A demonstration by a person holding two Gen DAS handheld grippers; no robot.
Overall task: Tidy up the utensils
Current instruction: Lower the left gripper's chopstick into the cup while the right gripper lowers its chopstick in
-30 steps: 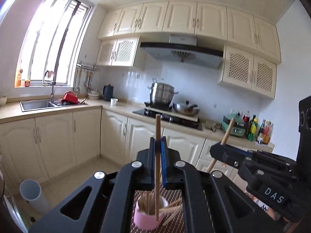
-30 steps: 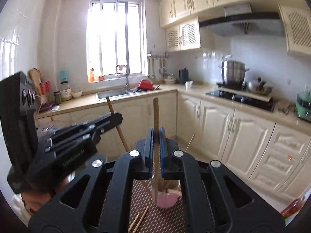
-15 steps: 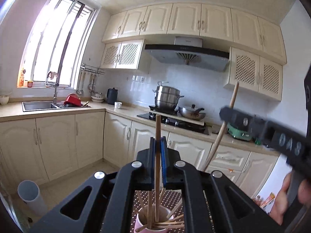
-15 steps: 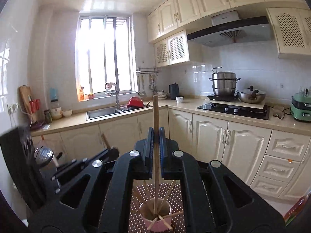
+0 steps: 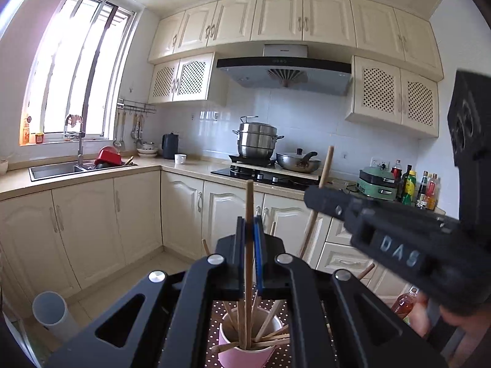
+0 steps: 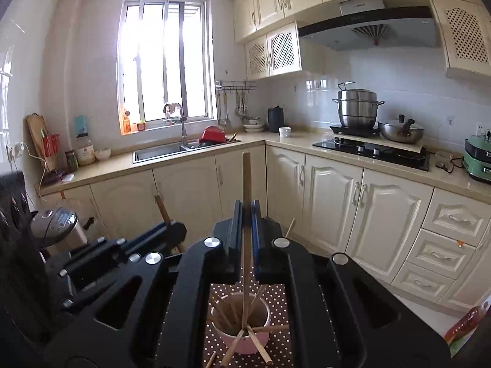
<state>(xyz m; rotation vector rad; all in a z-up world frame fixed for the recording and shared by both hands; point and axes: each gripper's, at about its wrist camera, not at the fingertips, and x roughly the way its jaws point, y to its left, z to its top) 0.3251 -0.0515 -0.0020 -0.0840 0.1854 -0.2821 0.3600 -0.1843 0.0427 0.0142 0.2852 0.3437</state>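
Note:
A pink cup (image 5: pixel 245 352) (image 6: pixel 239 342) holding several wooden chopsticks stands on a brown dotted mat (image 6: pixel 276 303). My left gripper (image 5: pixel 249 230) is shut on an upright chopstick (image 5: pixel 249 202) whose lower end reaches into the cup. My right gripper (image 6: pixel 246 214) is shut on another upright chopstick (image 6: pixel 246 181), its tip inside the cup. The right gripper shows in the left wrist view (image 5: pixel 325 202) at the right. The left gripper shows in the right wrist view (image 6: pixel 172 230) at the left. A few chopsticks (image 6: pixel 260 349) lie across the cup's rim and on the mat.
Cream kitchen cabinets (image 6: pixel 337 202) run behind, with a sink (image 6: pixel 159 151), a stove (image 6: pixel 368 150) with pots, and bottles (image 5: pixel 420 190). A grey tube (image 5: pixel 52 312) stands on the floor at the left. A rice cooker (image 6: pixel 58 224) sits at the left.
Both grippers have lowered their chopsticks toward the cup. The right gripper has come down and closer beside the left one.

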